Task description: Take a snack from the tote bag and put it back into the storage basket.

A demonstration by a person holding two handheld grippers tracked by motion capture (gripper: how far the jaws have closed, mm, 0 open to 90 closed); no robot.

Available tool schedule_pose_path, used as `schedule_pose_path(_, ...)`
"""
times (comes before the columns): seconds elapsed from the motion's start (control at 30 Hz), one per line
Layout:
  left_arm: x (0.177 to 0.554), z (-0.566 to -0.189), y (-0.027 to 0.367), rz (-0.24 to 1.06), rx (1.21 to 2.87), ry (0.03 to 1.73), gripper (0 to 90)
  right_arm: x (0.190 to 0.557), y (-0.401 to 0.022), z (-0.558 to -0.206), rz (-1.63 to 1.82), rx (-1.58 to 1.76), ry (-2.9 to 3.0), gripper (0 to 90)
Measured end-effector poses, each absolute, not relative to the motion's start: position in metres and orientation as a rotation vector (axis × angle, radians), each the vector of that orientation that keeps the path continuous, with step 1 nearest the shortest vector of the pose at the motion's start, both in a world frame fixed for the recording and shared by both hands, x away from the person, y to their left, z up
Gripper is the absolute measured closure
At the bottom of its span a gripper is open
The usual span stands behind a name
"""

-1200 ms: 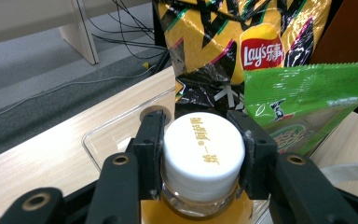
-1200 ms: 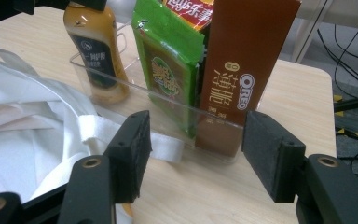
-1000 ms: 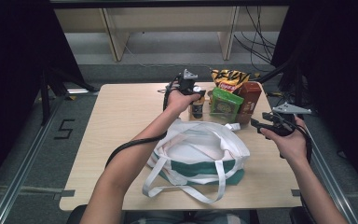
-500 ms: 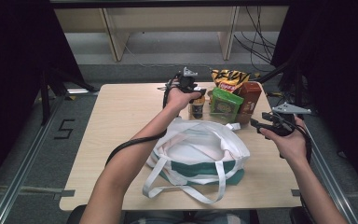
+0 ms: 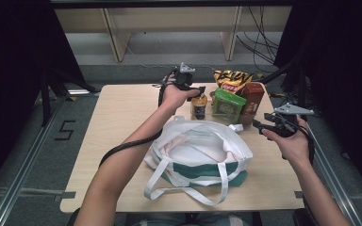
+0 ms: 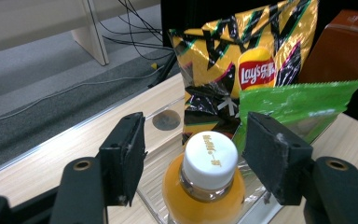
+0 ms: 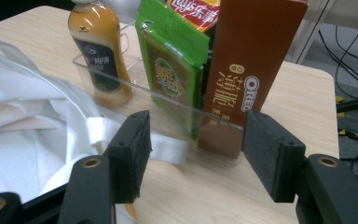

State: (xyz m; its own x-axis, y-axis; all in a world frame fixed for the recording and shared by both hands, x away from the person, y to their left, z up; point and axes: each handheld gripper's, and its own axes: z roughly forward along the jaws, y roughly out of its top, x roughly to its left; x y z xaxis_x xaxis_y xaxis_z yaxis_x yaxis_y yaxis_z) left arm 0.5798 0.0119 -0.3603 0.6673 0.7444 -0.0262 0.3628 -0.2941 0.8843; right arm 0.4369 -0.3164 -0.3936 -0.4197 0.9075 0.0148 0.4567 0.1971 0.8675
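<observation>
A: Where is the bottle point(image 5: 199, 106) right now?

B: It stands up straight in the clear tray point(image 7: 135, 88), at the tray's 9 o'clock end. In the high view that is about 12 o'clock from the white bag point(image 5: 202, 150).

A: Is the left gripper point(image 6: 193, 158) holding it?

B: No. Its jaws have just been opening, and now they are spread wide. The white cap point(image 6: 209, 159) sits between the two pads, but neither pad touches it.

A: What could go wrong?

B: I think the bottle could tip. It is tall and thin, and a pad is close on each side of the cap. If the hand slides sideways, a pad may knock the top over.

A: What would it hit?

B: The green snack pack point(image 7: 175, 70) is just beside it, at its 3 o'clock in the right gripper view. Behind that is the yellow chip bag point(image 6: 242, 70), and next is the brown cookie box point(image 7: 251, 70). They could fall like dominoes.

A: And the right gripper point(image 7: 193, 154)?

B: Its jaws are spread too, with nothing between them. It hangs near the box end of the tray. The bag strap point(image 7: 144, 140) lies touching the tray front, so a tug on the bag might drag the tray.
</observation>
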Motion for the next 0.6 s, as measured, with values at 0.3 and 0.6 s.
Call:
schedule_pose_path(0.3,0.565,-0.353,0.018,0.478,1.898,0.848,38.1,0.437,-0.318,-0.393,1.143,1.277,1.977,42.9)
schedule_pose_path(0.6,0.545,-0.347,0.032,0.463,1.893,0.832,38.2,0.437,-0.317,-0.394,1.151,1.294,1.959,42.9)
